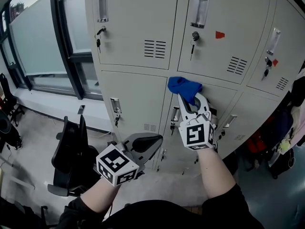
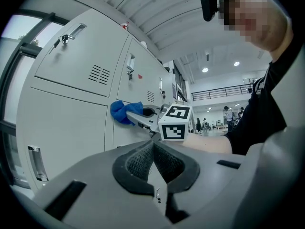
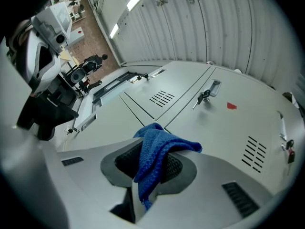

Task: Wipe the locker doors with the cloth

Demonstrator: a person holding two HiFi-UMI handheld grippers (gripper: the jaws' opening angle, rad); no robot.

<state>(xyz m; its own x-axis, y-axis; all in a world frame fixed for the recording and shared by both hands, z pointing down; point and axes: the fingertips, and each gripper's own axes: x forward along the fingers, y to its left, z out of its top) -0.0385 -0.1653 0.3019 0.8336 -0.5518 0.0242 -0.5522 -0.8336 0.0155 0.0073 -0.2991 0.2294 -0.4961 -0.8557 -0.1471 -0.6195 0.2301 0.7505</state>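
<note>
A bank of light grey locker doors (image 1: 138, 27) fills the head view. My right gripper (image 1: 187, 98) is shut on a blue cloth (image 1: 184, 87), which rests against the top edge of a lower middle door (image 1: 205, 109), just under the upper row. In the right gripper view the cloth (image 3: 159, 149) drapes out between the shut jaws of the gripper (image 3: 151, 152), with the doors (image 3: 224, 128) close ahead. My left gripper (image 1: 145, 144) hangs lower and to the left, away from the lockers, shut and holding nothing. From the left gripper view, its jaws (image 2: 153, 149) meet, and the cloth (image 2: 125, 111) shows beyond.
Keys hang in the locks (image 1: 98, 38) and metal handles (image 1: 199, 11) stick out of the doors. A red sticker (image 1: 219, 34) marks one upper door. A window (image 1: 43, 37) stands at the left, a black office chair (image 1: 71, 151) below it. Clothes (image 1: 295, 123) hang at the right.
</note>
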